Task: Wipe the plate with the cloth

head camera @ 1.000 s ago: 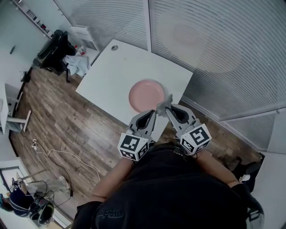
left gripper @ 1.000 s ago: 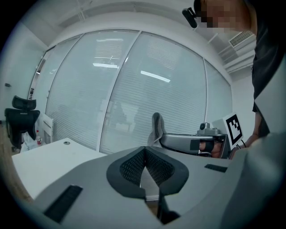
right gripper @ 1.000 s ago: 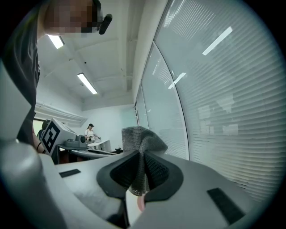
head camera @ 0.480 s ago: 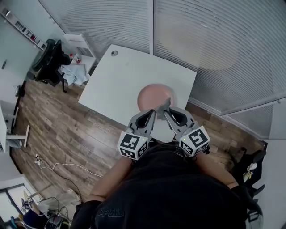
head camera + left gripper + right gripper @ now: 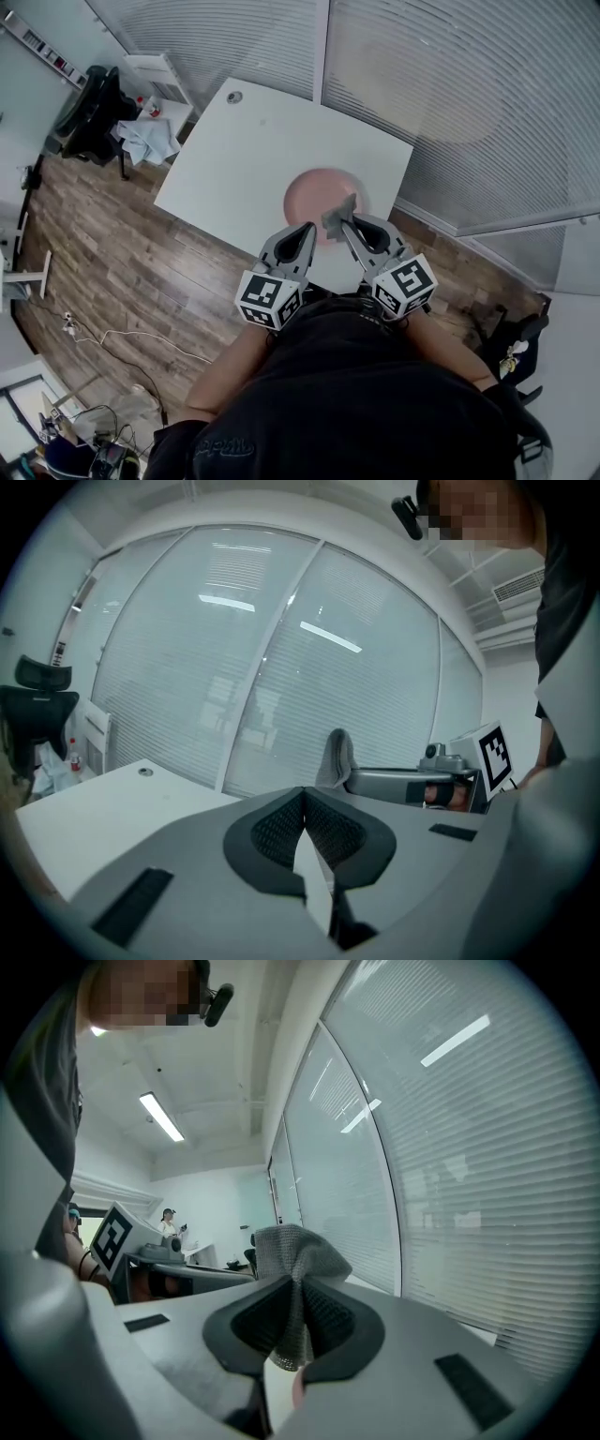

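Note:
A pink plate (image 5: 314,190) lies on the white table (image 5: 244,159) near its front right edge. My right gripper (image 5: 345,223) is shut on a grey cloth (image 5: 339,214), held over the plate's near rim; the right gripper view shows the cloth (image 5: 292,1269) bunched upward between the pads. My left gripper (image 5: 307,232) hangs beside it over the table's front edge, shut with nothing in it; the left gripper view shows its pads (image 5: 302,832) pressed together, and the cloth (image 5: 337,757) beyond them on the right gripper.
A dark office chair (image 5: 89,117) and pale clothes (image 5: 145,139) on a small white unit stand at the far left. Blinds-covered glass walls (image 5: 450,84) run behind the table. Cables (image 5: 141,333) lie on the wood floor.
The view has shifted slightly. The left gripper has drawn a little back and left; the right gripper still holds the cloth by the plate's near rim.

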### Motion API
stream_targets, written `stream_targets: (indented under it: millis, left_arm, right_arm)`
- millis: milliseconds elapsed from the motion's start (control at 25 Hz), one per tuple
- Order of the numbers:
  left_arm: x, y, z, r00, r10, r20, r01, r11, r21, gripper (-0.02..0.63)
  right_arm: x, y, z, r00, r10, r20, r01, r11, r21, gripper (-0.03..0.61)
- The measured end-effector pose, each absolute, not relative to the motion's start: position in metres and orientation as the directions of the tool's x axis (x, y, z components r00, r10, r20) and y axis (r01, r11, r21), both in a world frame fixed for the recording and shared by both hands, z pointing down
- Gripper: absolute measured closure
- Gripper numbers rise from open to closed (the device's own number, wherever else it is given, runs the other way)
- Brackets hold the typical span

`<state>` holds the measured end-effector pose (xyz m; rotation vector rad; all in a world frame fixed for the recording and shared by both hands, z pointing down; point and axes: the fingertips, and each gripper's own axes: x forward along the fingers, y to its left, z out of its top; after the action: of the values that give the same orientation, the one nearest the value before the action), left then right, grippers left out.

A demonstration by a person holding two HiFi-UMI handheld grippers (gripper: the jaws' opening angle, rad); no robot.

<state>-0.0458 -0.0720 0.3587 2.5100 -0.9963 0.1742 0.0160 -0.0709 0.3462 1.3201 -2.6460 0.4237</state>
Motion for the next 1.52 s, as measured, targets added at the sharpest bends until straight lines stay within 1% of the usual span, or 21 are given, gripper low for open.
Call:
stream_targets:
  millis: [160,440,720,1000,1280,1520]
  left_arm:
    - [-0.059,-0.087,0.366,0.686,-0.668,0.288,-0.725,-0.595,0.348,0.598]
    - [-0.069,-0.110,0.419,0.595,-0.681,0.427,-0.803,-0.483,0.350,0.597]
    - [-0.076,-0.120,0.475,0.519,-0.654,0.550,-0.854,-0.382,0.352,0.595]
    - [-0.085,-0.130,0.515,0.454,-0.640,0.620,-0.890,-0.288,0.354,0.594]
    - [-0.092,-0.134,0.552,0.402,-0.602,0.690,-0.914,-0.230,0.333,0.541]
    - [-0.096,-0.134,0.585,0.358,-0.562,0.746,-0.932,-0.173,0.318,0.517]
  right_arm:
    - [0.016,-0.087,0.362,-0.608,-0.735,0.299,-0.792,0.583,-0.179,0.535]
    - [0.021,-0.116,0.393,-0.630,-0.679,0.376,-0.771,0.604,-0.203,0.535]
    - [0.036,-0.140,0.435,-0.632,-0.629,0.452,-0.764,0.602,-0.231,0.535]
    - [0.046,-0.166,0.489,-0.634,-0.574,0.518,-0.749,0.622,-0.229,0.535]
    - [0.045,-0.179,0.528,-0.630,-0.513,0.584,-0.737,0.632,-0.239,0.535]
    - [0.046,-0.186,0.556,-0.632,-0.460,0.623,-0.718,0.651,-0.248,0.535]
